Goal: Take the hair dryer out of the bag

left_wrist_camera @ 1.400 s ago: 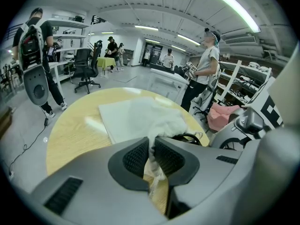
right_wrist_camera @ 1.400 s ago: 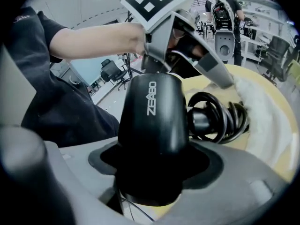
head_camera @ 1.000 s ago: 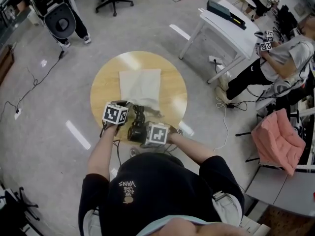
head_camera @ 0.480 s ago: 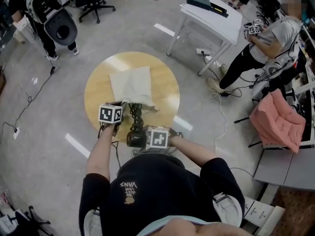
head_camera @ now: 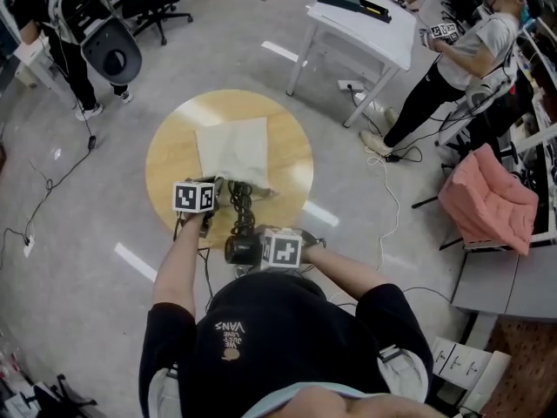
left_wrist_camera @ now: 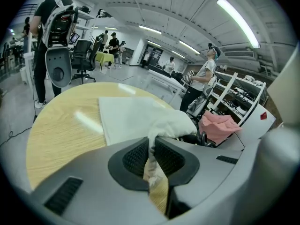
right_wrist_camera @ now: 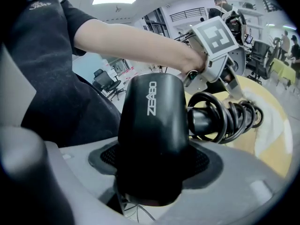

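I have the right gripper (right_wrist_camera: pixel 152 170) clamped on the glossy black plastic hair dryer (right_wrist_camera: pixel 151 125), its two dark pads pressed against either side of the fat barrel. The barrel stands upright between the jaws and widens a little toward the top, with pale block lettering running up its face. A thinner black handle juts out sideways from it. The black cord (right_wrist_camera: pixel 229 118) is wound around that handle in tight, springy loops.

From the head view, the hair dryer (head_camera: pixel 241 249) sits at the near rim of the round, light wooden table (head_camera: pixel 170 159), close to the black-shirted torso. It is fully outside the flat, cream-coloured cloth bag (head_camera: pixel 233 151). The looped cord (head_camera: pixel 241 203) stretches from the dryer toward the bag's crumpled mouth, and I cannot tell whether its far end is inside the cloth.

My left gripper (left_wrist_camera: pixel 150 161) has its jaws drawn narrow, pinching a bunched fold of the bag's mouth. A twisted strip of the pale fabric runs down between the ribbed pads, lifted off the wood. The rest of the bag (left_wrist_camera: pixel 136 114) lies flat on the table (left_wrist_camera: pixel 61 125), spread away from me toward the middle.
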